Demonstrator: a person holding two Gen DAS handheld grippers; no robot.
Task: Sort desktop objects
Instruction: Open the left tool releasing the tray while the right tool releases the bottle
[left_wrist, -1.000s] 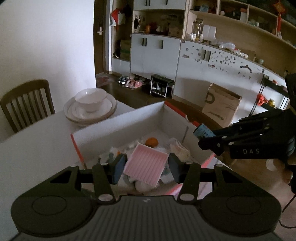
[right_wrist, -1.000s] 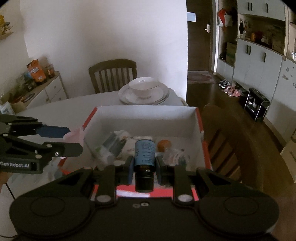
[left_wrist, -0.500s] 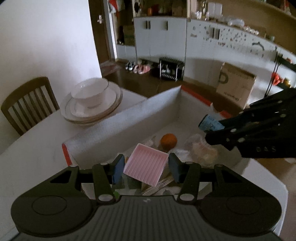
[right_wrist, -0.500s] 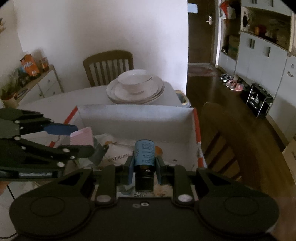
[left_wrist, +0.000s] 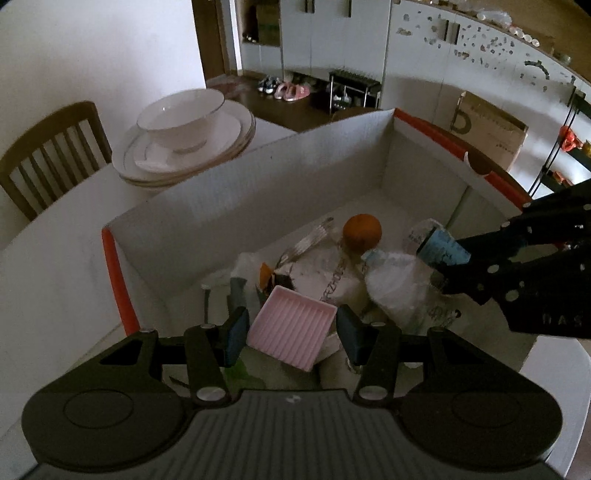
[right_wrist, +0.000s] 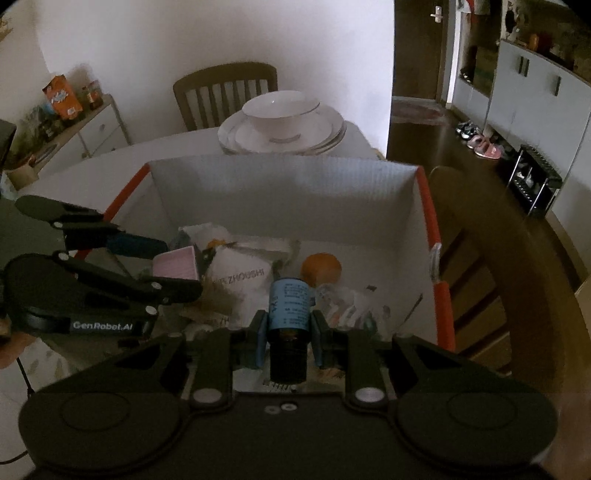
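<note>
"GenRobot.AI" stands on the left hand-held gripper (right_wrist: 173, 269), and "ZHOUSHI" on a white packet (right_wrist: 242, 277) in the box.

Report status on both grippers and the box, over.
Left gripper shut on pink tray, over box. Right gripper shut on blue-label bottle, also over box. Orange, bags piled beneath.

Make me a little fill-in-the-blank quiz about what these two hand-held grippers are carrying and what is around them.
1. The left hand-held gripper holds a ribbed tray coloured ____.
2. The right hand-held gripper is shut on a dark bottle whose label is ____.
3. Both hover over an open cardboard box; the round fruit inside it is coloured ____.
4. Beyond the box, a white bowl sits on a stack of ____.

Missing words: pink; blue; orange; plates
</note>
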